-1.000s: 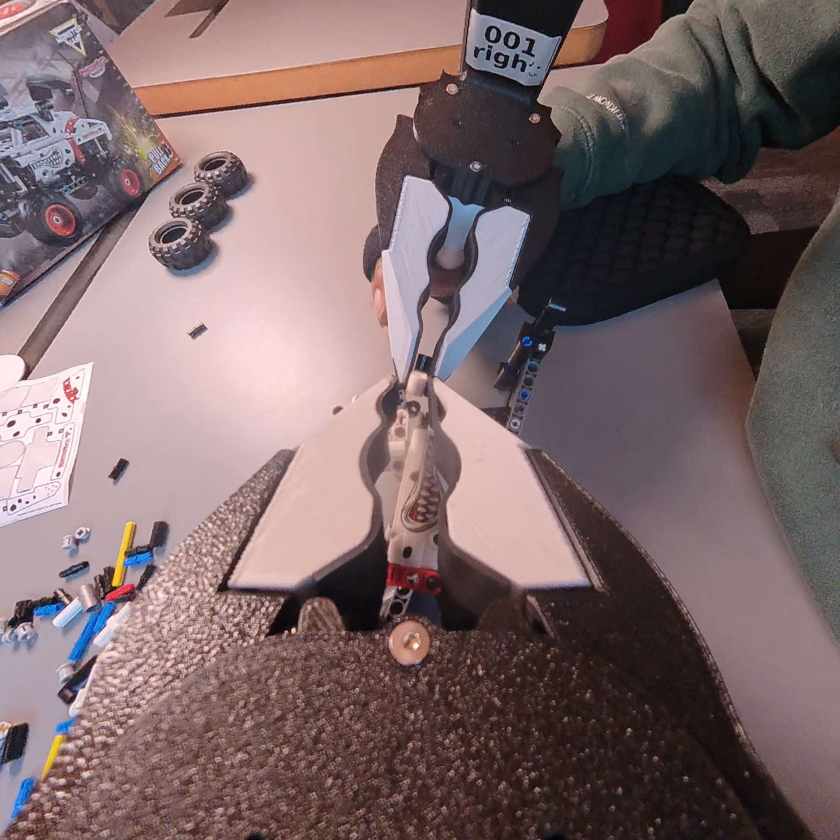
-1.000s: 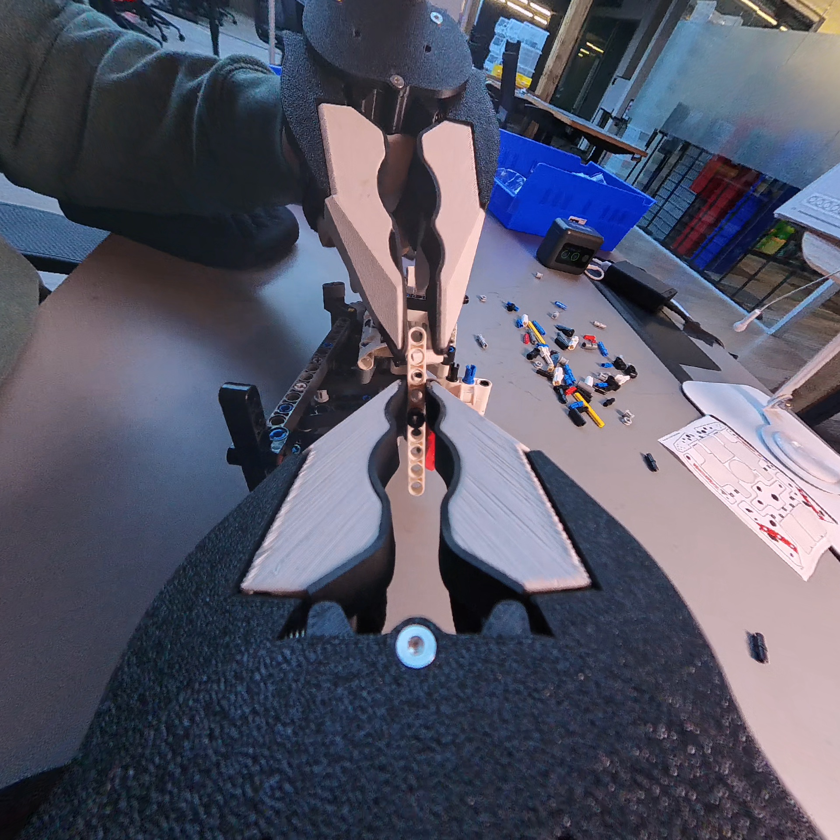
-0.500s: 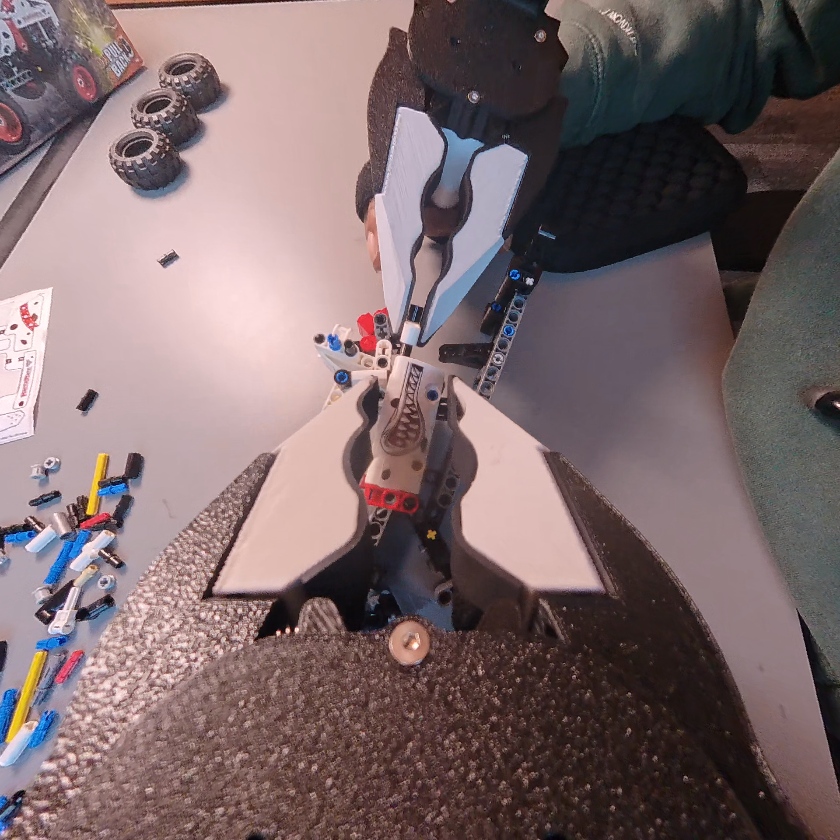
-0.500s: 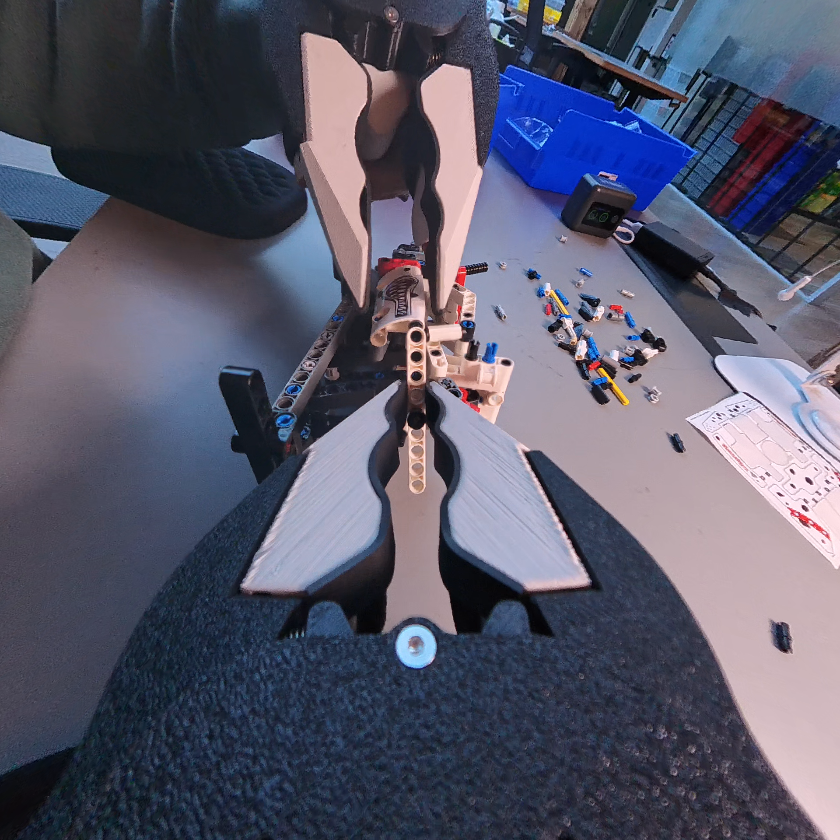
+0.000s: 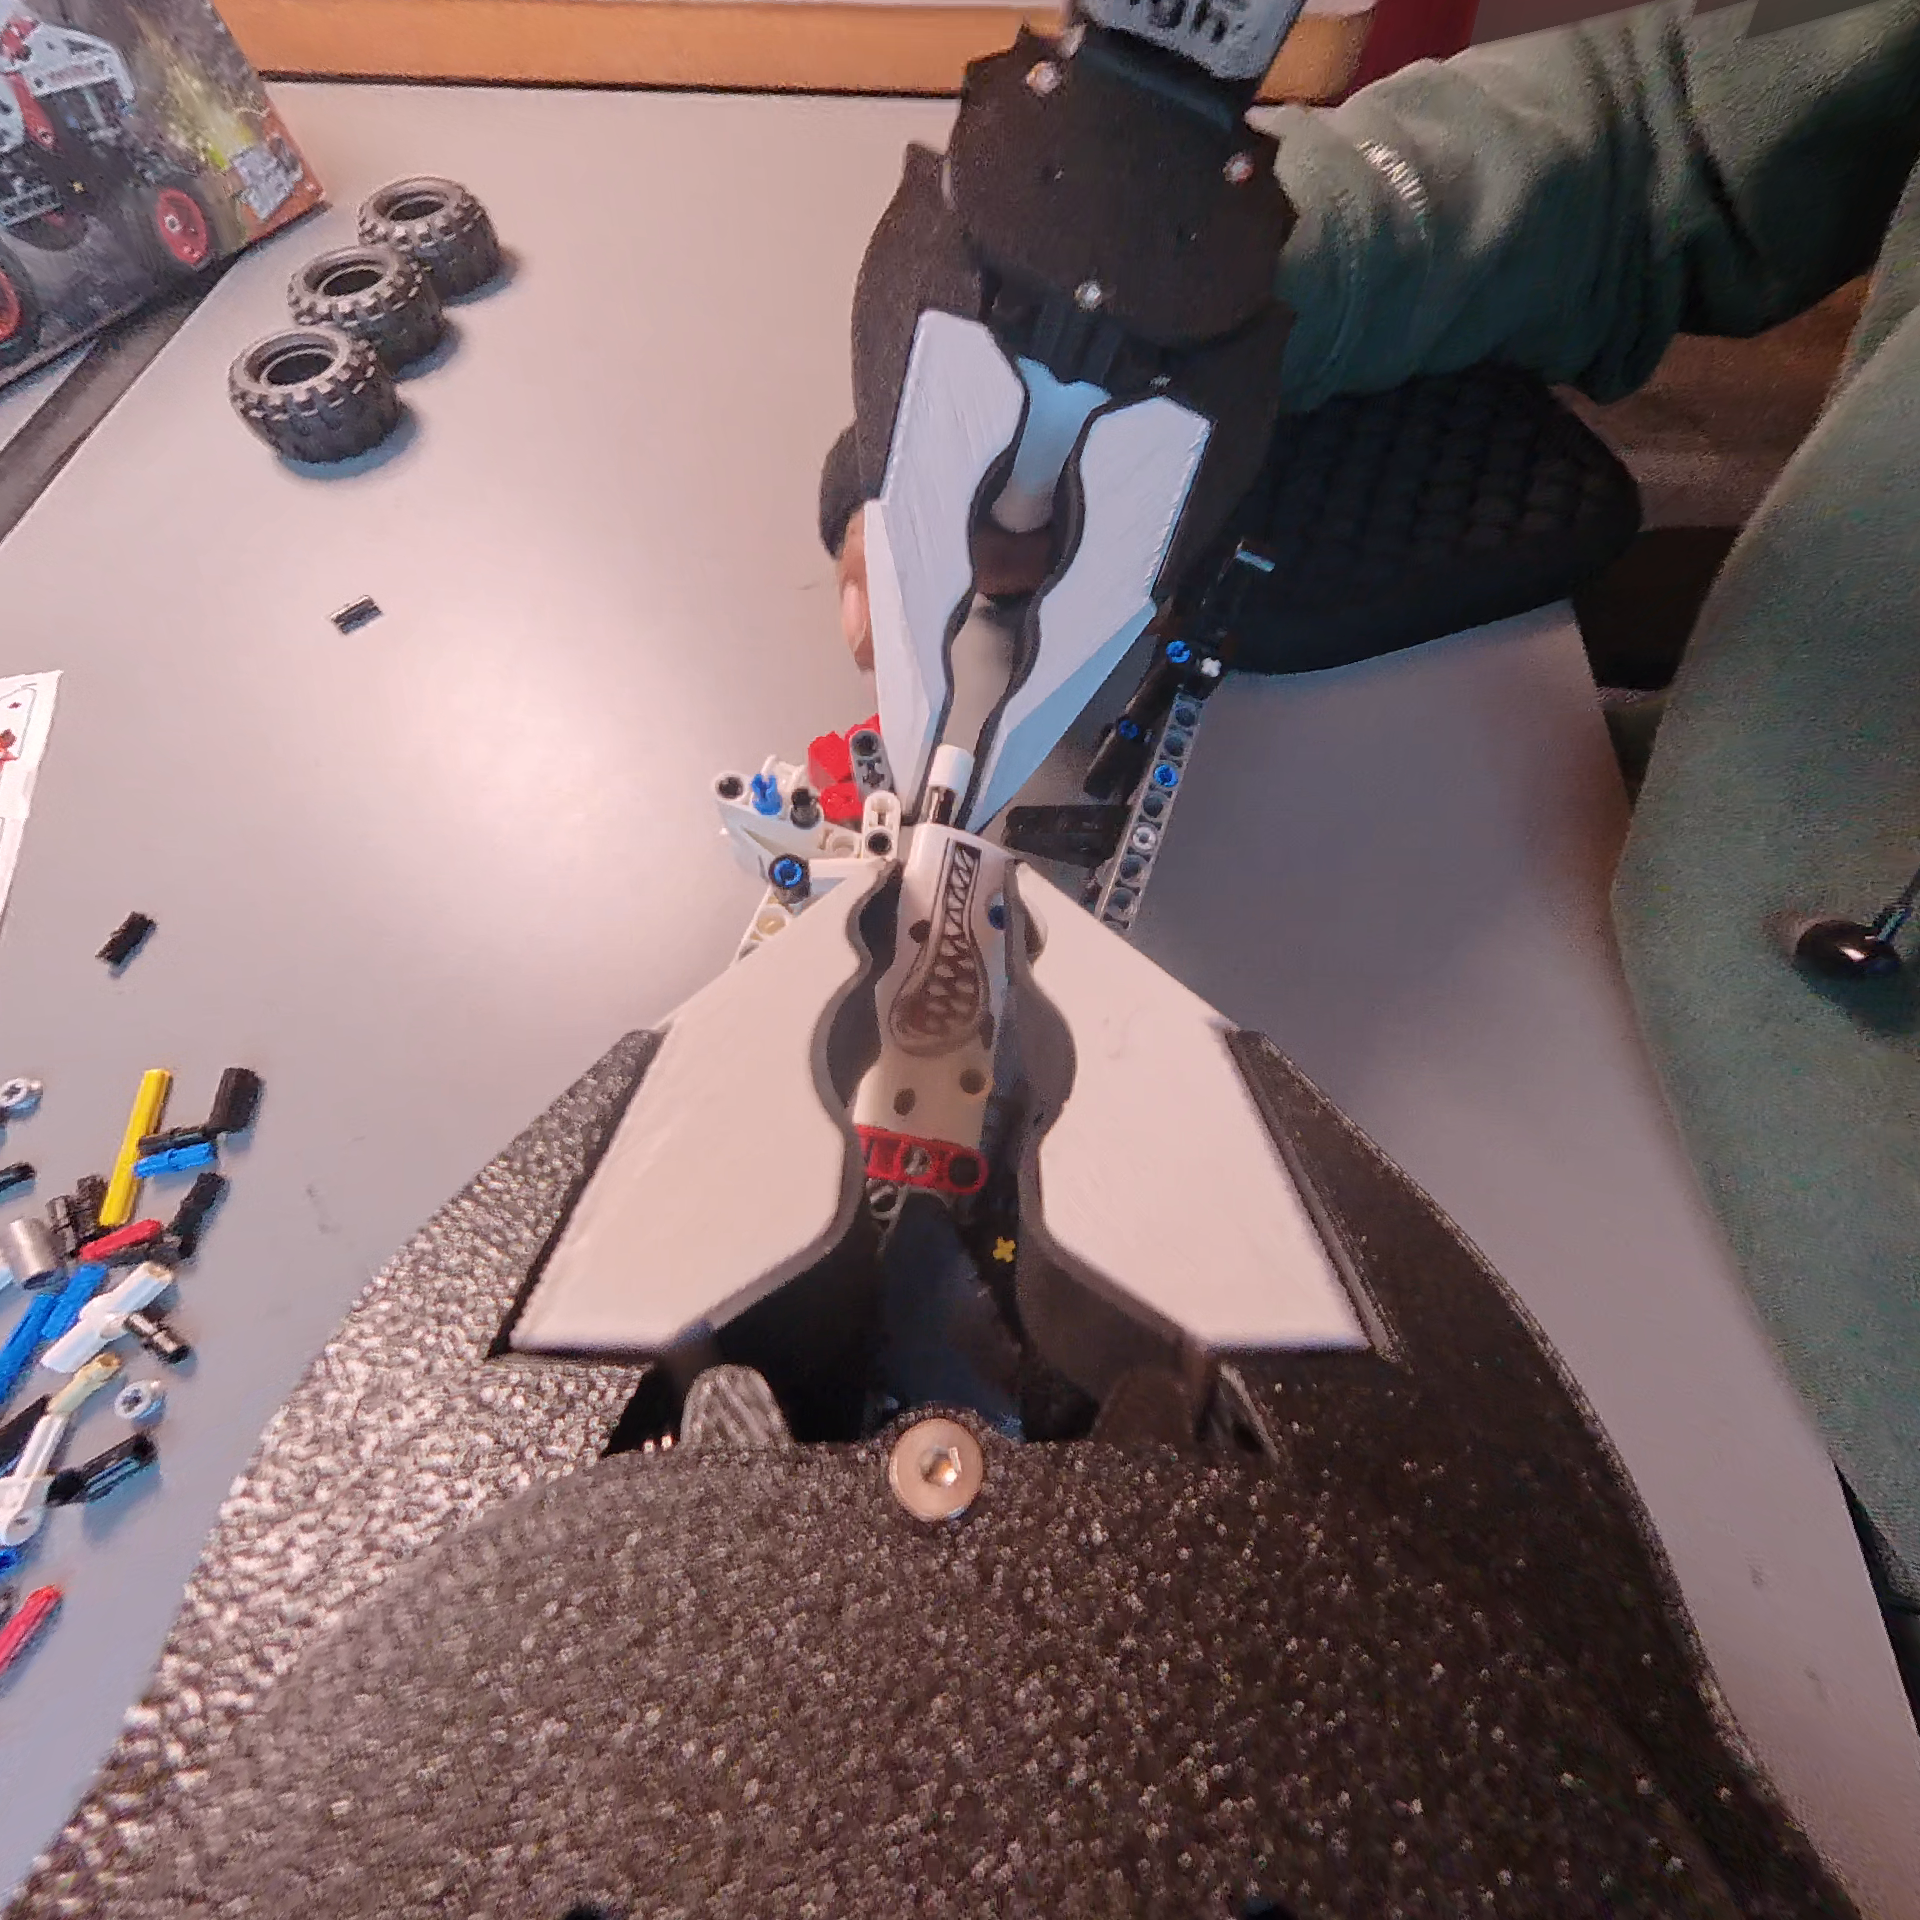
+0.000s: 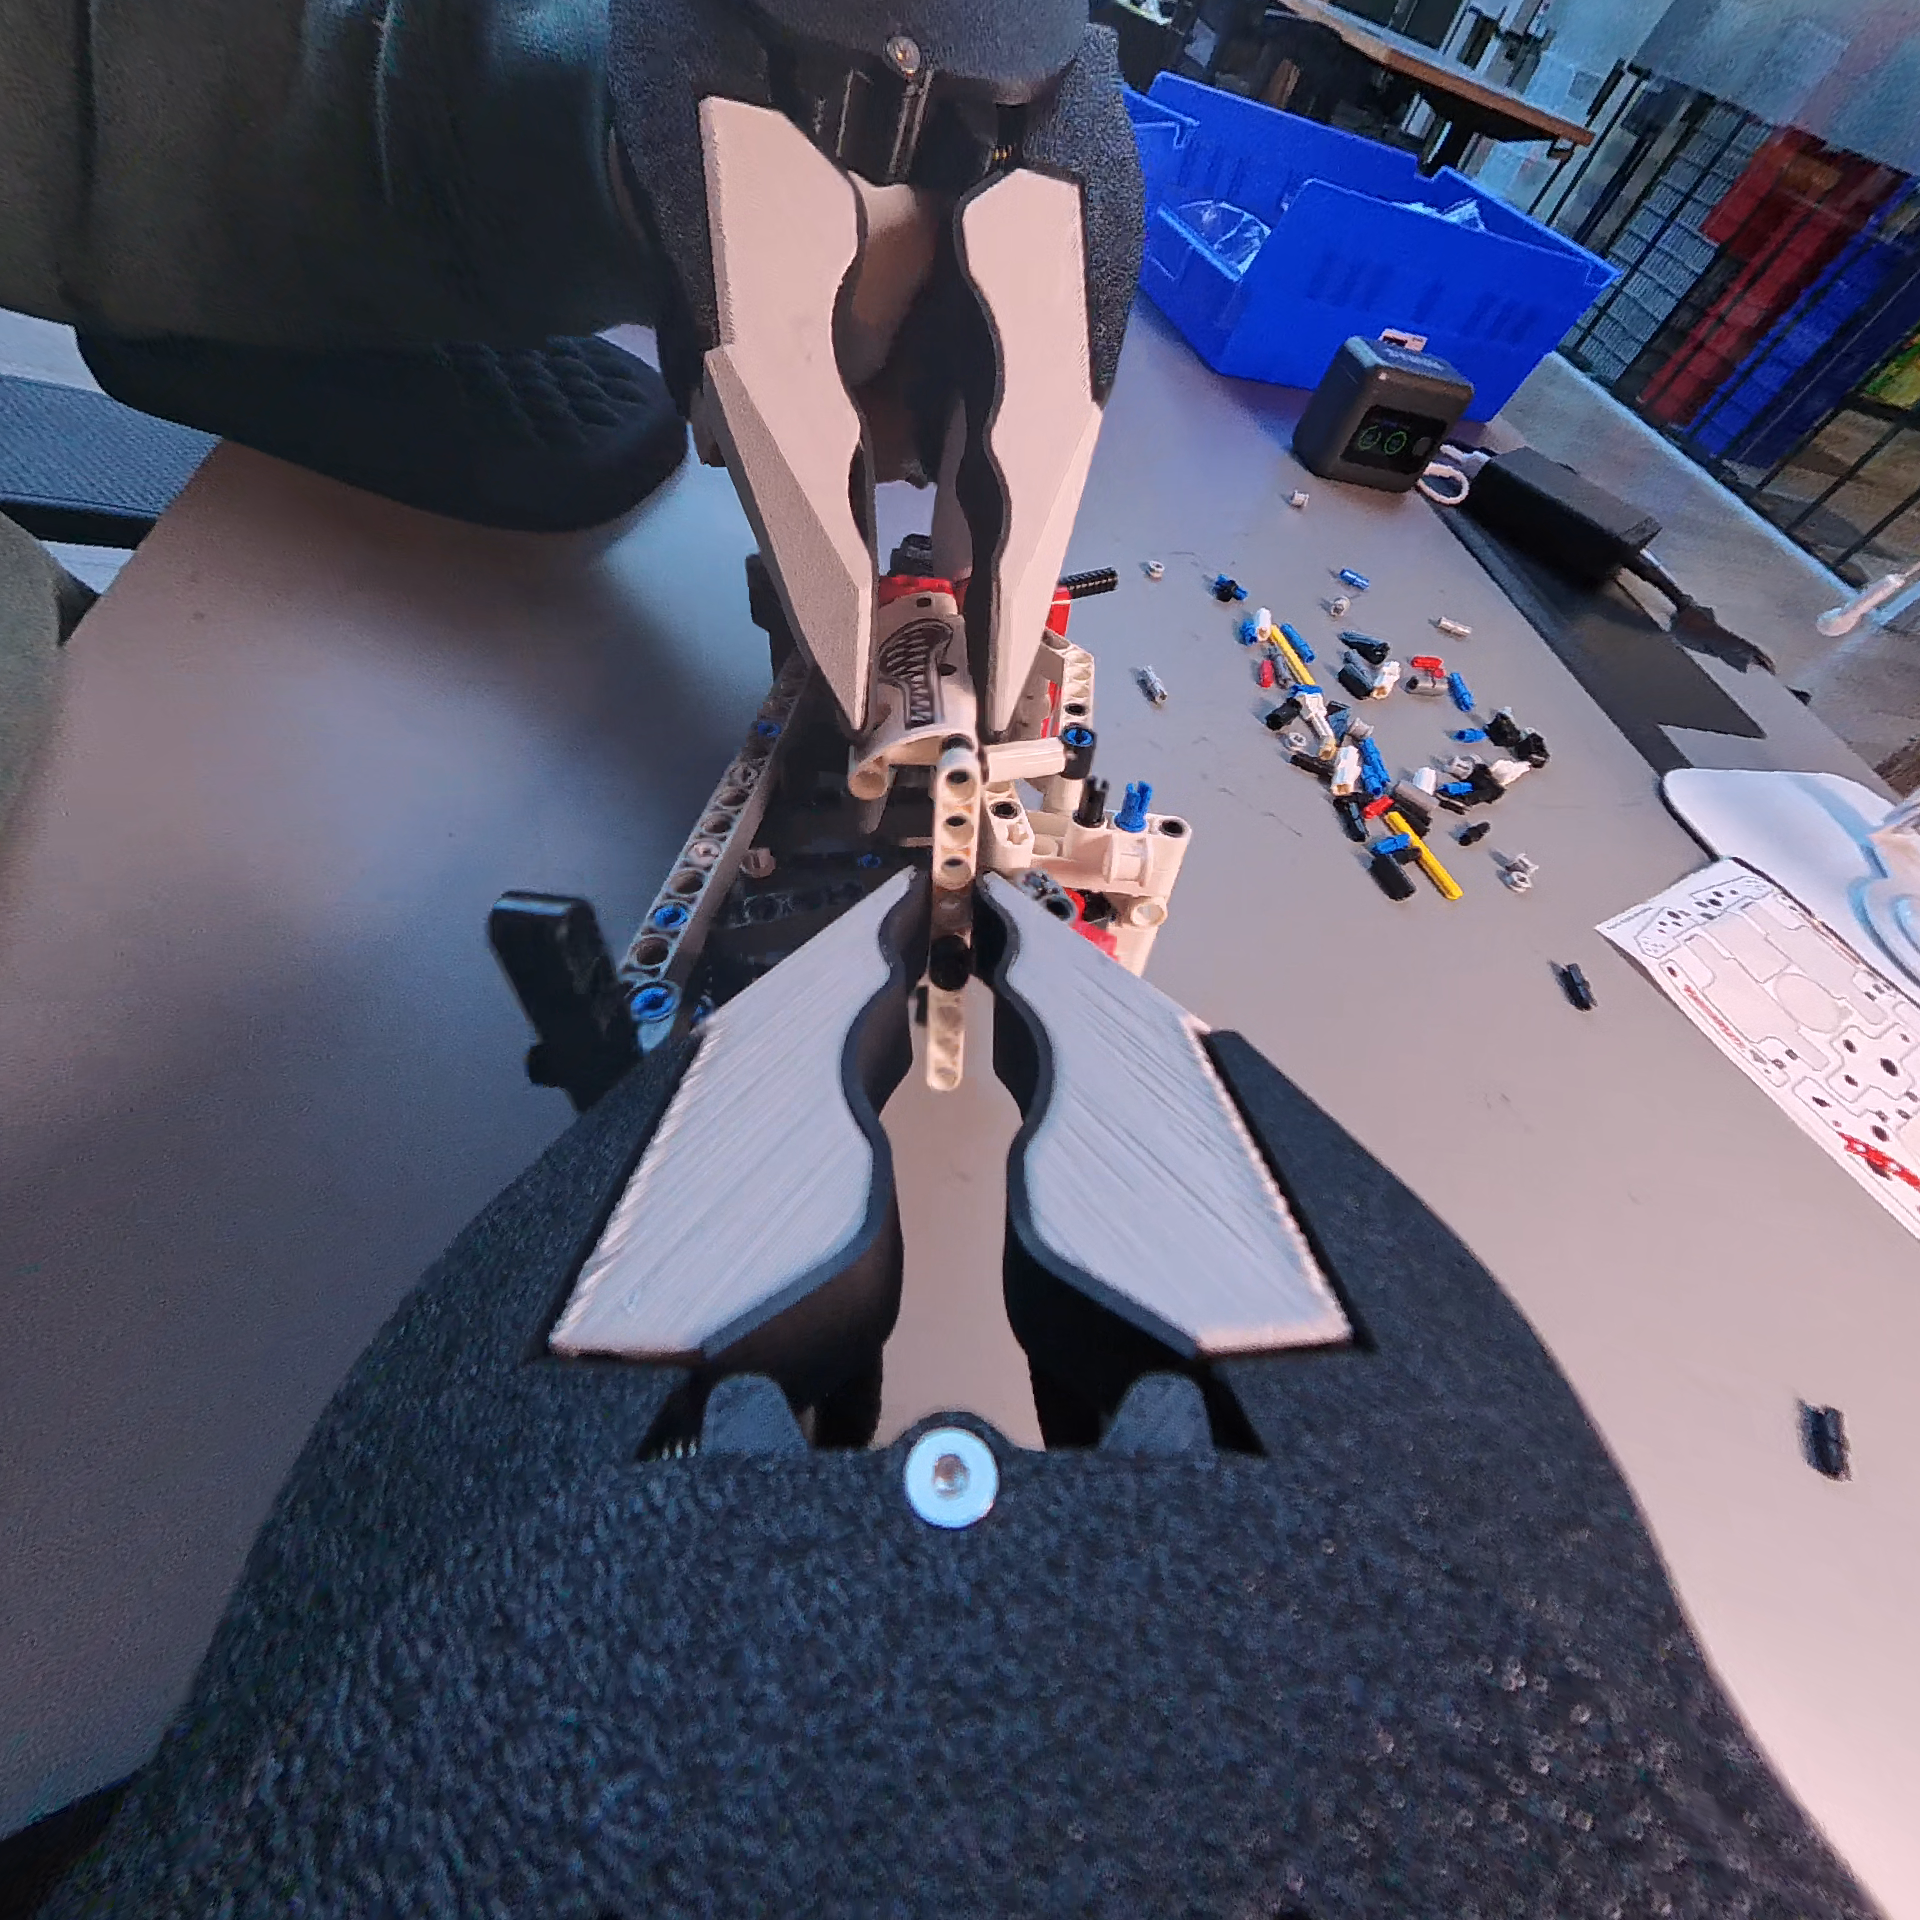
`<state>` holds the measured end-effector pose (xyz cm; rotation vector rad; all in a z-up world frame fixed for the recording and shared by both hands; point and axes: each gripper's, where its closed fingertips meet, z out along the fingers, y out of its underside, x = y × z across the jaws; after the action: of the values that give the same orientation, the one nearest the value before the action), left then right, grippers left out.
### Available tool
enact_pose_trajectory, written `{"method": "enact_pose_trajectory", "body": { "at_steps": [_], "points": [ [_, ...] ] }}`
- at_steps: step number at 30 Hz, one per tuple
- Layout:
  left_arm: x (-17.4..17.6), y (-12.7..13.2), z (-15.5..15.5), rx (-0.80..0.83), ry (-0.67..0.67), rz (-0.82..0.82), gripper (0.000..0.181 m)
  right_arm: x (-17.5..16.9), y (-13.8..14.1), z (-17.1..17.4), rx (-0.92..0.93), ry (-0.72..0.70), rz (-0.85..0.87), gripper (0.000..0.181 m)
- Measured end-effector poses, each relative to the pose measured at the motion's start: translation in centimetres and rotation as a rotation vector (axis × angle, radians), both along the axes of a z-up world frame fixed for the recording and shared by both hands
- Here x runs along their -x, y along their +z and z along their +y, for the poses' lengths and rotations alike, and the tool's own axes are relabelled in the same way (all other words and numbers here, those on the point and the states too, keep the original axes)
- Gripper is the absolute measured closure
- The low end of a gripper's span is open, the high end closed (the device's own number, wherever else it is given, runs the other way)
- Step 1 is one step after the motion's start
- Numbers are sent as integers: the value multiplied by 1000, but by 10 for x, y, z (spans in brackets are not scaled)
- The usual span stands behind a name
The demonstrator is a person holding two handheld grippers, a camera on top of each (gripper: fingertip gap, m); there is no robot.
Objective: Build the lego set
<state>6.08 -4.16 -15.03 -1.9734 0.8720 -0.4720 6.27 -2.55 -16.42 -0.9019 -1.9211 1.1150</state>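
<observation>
Gripping toothed white panel point(image 5: 940, 997): left gripper point(image 5: 940, 883) | right gripper point(image 6: 948, 894) clamps white beam point(image 6: 956, 821)

white panel point(image 5: 940, 997) (black teeth print), blue bins point(image 6: 1382, 239)

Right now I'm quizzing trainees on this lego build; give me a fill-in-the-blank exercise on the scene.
1. The left tool grips a white panel printed with a toothy ____.
2. The right tool is shut on a white ____.
3. ____ black tyres sit in a row.
4. The storage bins are ____.

Missing: mouth; beam; Three; blue
</observation>
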Motion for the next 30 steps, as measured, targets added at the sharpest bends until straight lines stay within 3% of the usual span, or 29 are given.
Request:
{"method": "enact_pose_trajectory", "body": {
  "at_steps": [17,30],
  "points": [
    [-3,3,-6,0,-96,-32,168,0,0,-6,9,10,-43,174],
    [-6,2,-6,14,-124,6,168,2,-6,-7,-154,26,-129,175]
  ]
}}
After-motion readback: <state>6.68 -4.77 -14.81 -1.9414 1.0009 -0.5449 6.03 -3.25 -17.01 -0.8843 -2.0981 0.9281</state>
